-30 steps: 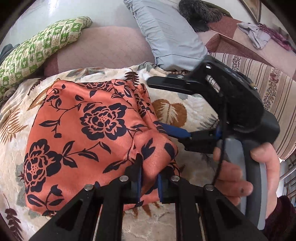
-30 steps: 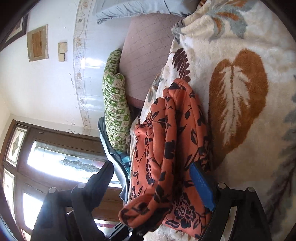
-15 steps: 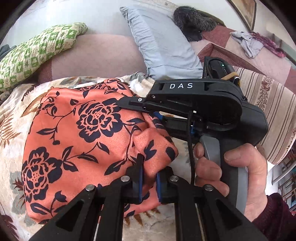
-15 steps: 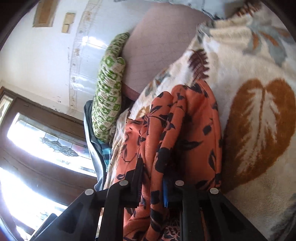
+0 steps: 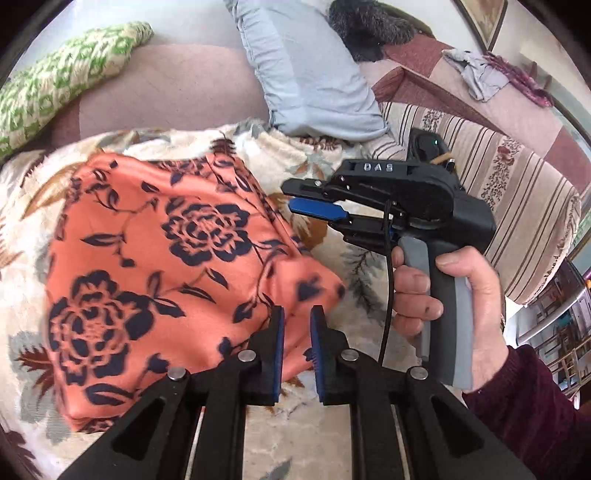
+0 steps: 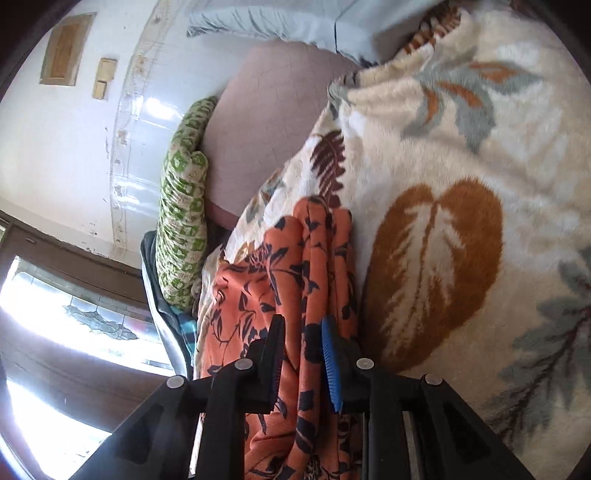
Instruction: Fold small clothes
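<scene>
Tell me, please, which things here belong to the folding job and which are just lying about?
Job: orange floral garment; left hand-held gripper, pinching its corner; right hand-held gripper, jaws just opened a little, nothing between them; leaf-print blanket underneath.
Lying about: green pillow; grey-blue pillow; dark furry thing; crumpled clothes on the far couch.

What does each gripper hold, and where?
The left gripper pinches the orange cloth with dark flowers at its near right corner. The right gripper, its jaws just opening, holds nothing.
</scene>
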The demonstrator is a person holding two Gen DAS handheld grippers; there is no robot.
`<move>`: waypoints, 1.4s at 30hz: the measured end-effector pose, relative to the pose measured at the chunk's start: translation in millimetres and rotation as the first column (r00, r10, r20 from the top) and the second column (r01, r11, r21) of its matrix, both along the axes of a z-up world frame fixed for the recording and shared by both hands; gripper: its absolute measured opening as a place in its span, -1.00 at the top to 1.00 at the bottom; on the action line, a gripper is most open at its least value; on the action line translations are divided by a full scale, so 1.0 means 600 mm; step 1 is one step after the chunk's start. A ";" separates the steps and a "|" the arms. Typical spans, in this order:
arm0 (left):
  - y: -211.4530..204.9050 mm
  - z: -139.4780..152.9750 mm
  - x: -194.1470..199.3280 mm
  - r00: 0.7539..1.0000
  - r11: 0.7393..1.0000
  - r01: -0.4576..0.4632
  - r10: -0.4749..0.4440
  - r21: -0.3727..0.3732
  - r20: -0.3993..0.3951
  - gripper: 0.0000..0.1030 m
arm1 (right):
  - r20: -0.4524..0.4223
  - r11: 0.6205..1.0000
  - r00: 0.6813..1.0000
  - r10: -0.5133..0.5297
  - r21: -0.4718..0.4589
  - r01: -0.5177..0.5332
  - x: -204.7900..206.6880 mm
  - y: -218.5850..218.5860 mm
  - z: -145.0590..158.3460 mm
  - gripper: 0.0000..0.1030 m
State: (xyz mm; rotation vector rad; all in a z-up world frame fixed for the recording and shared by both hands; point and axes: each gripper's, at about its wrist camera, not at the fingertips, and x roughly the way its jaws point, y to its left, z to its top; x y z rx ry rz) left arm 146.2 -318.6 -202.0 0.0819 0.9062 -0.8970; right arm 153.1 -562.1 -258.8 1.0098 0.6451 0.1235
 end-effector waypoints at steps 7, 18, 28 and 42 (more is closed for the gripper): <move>0.103 0.045 0.042 0.964 0.975 -0.217 0.206 0.051 0.168 0.20 | 0.059 0.973 0.980 0.191 -0.147 -0.180 0.012 0.079 0.082 0.55; 0.120 -0.072 0.071 0.968 0.902 -0.249 0.215 0.354 0.132 0.19 | -0.214 0.924 0.904 0.370 -0.013 -0.381 0.018 0.104 -0.015 0.66; 0.069 0.021 0.188 0.956 0.925 -0.279 0.242 0.256 0.166 0.19 | -0.081 0.958 0.957 0.279 -0.051 -0.284 0.023 0.083 0.014 0.60; -0.029 -0.095 0.397 0.925 0.876 -0.361 0.381 0.319 0.000 0.17 | -0.130 0.947 0.943 0.308 0.136 -0.290 0.051 0.061 -0.050 0.60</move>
